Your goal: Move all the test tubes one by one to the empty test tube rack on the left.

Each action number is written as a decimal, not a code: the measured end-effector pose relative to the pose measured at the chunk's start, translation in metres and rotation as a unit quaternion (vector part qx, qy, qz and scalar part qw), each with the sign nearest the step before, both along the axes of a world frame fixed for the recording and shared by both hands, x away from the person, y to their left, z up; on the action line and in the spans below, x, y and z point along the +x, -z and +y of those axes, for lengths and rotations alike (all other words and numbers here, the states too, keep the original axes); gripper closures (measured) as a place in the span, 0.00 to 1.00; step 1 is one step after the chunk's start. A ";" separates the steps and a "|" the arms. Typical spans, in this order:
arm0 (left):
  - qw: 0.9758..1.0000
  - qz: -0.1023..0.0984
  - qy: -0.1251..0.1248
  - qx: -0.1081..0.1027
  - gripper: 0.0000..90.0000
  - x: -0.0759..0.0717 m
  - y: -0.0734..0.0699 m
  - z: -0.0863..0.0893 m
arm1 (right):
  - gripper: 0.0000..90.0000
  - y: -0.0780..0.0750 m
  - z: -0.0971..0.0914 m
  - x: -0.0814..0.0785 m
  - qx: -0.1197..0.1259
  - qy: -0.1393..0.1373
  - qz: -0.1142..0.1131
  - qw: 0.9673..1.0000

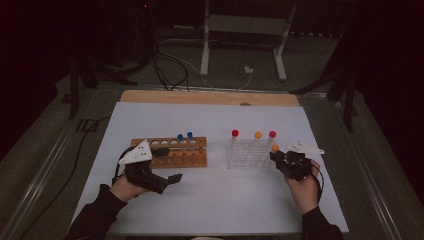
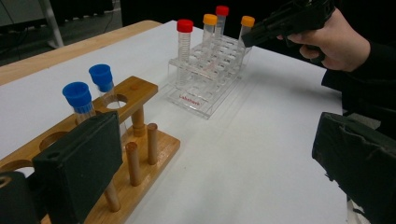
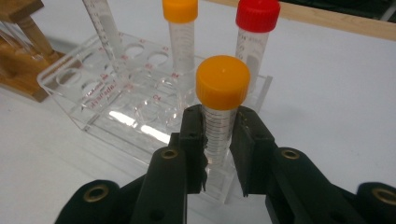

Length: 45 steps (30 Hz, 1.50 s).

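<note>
orange-capped tube (image 3: 223, 93), clear rack (image 3: 100, 100), black right gripper (image 3: 219, 144), blue-capped tubes (image 2: 88, 93)

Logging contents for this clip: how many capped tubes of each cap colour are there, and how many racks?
Blue-capped tubes: 2, in the wooden rack
Red-capped tubes: 2
Orange-capped tubes: 2, one clamped by the right gripper
Racks: 2, wooden and clear plastic rack
Total: 6 tubes, 2 racks
</note>
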<state>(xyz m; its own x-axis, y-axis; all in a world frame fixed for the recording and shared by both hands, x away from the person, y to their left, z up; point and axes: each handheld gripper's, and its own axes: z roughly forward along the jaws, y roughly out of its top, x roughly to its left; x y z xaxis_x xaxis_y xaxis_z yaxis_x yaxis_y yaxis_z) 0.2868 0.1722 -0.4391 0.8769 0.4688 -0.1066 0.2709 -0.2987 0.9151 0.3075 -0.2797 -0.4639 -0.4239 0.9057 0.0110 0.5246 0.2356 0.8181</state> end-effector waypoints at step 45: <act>1.000 0.001 0.016 -0.002 0.03 -0.006 -0.012 -0.013 | 0.83 -0.040 0.093 -0.039 0.011 -0.185 -0.042 0.982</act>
